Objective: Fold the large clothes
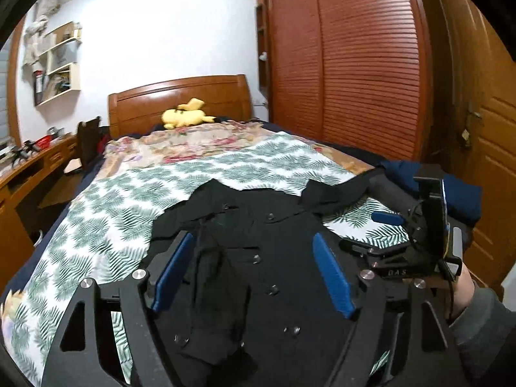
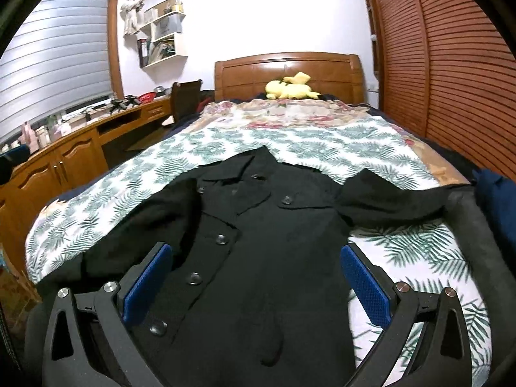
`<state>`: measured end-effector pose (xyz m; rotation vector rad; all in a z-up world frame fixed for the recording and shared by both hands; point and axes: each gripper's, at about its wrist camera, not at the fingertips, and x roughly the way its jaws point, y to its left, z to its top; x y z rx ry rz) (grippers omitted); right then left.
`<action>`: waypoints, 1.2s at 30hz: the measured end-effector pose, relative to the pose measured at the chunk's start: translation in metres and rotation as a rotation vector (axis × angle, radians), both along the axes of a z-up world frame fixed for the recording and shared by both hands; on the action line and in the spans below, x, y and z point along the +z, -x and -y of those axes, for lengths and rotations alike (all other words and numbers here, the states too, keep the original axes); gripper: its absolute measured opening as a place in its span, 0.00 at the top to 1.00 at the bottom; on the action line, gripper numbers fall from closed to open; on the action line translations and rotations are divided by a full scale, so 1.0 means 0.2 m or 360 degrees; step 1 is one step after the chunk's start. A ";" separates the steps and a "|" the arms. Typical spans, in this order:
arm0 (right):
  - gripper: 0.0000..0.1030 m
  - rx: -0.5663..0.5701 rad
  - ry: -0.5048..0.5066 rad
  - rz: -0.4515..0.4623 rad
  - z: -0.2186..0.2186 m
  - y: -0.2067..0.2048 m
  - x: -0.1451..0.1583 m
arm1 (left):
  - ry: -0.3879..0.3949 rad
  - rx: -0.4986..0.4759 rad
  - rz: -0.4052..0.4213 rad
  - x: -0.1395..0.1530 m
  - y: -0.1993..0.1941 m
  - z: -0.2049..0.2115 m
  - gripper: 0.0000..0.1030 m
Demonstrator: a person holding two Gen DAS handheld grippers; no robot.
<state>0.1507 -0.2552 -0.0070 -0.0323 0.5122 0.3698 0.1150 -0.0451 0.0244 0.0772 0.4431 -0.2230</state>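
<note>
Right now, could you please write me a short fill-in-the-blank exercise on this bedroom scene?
1. The black jacket lies spread on the ____-patterned sheet.
2. The plush toy by the headboard is ____ in colour.
3. The left gripper and right gripper both have their jaws ____.
4. The pads on the fingers are ____.

Missing words: leaf; yellow; open; blue
</note>
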 end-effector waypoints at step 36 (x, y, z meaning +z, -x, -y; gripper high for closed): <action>0.95 0.0790 -0.0108 -0.0257 -0.67 -0.13 -0.14 | 0.0080 0.0414 -0.0150 -0.37 0.14 -0.65 0.25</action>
